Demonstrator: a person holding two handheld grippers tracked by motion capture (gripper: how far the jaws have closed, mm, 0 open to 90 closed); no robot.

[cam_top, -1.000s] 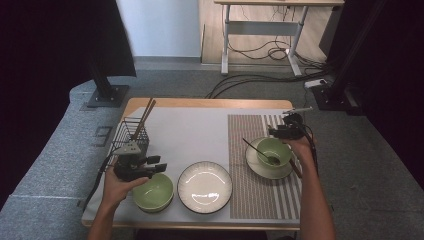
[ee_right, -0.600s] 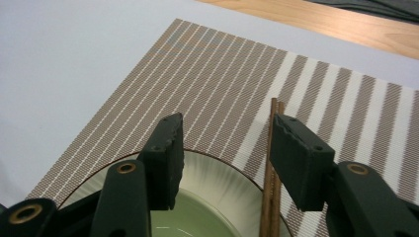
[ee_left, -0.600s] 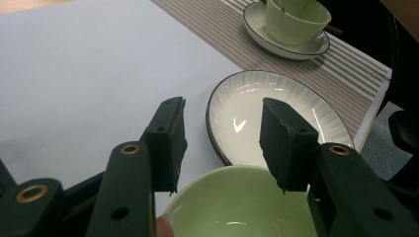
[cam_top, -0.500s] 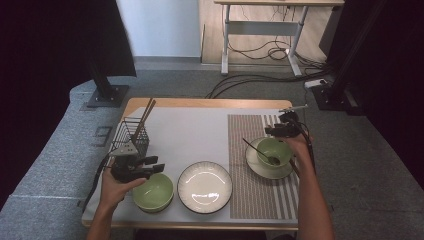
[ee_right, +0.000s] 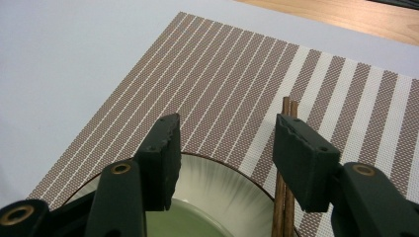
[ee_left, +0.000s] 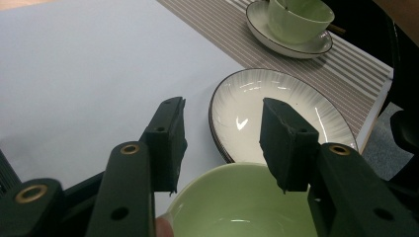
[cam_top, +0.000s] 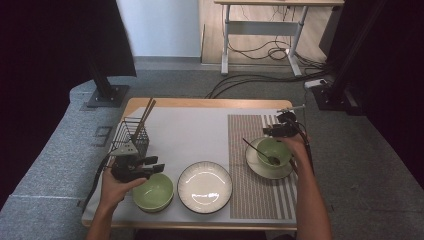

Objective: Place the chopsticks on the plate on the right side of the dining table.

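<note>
The bench (cam_top: 200,107) looks like it is being set for a meal. The left gripper (cam_top: 150,167) hangs over the round green bowl (cam_top: 153,191) near the front edge, jaws open and holding nothing. The right gripper (cam_top: 272,131) sits behind the green cup (cam_top: 273,151) on its white saucer (cam_top: 255,165), on the striped mat (cam_top: 250,190). Its jaws have just been opening; brown chopsticks (ee_right: 284,173) lie under them, let go, so they can rest beside the saucer. The white ribbed plate (cam_top: 205,186) waits in the middle.
</note>
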